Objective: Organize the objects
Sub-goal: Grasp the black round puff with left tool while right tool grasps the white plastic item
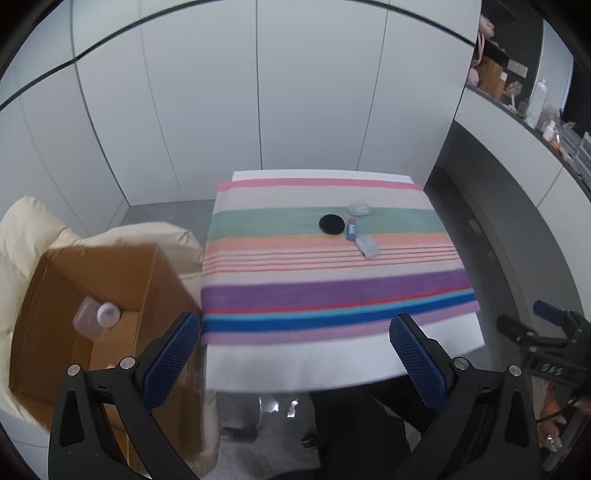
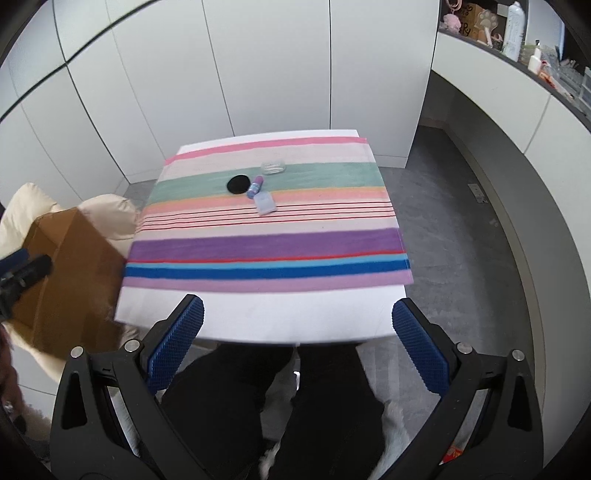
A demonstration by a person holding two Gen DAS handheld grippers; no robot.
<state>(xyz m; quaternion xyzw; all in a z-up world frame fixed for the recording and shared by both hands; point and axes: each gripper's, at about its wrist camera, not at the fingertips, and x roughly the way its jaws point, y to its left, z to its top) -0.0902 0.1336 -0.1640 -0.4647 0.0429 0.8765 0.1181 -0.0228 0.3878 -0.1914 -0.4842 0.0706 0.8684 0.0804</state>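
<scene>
We find both the left tongs [image 1: 295, 354] and right tongs [image 2: 297, 339] spread wide and empty before the desk [image 2: 258, 314], a cardboard box [image 1: 110, 280] standing just beside it.

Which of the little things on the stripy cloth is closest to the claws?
The small clear flat packet, lying on the thin red stripes. The purple tube, black round disc and clear dish all sit farther back, on or by the green stripe.

Home room, white cupboard doors [image 2: 273, 66], cluttered shelf [image 2: 517, 33]
</scene>
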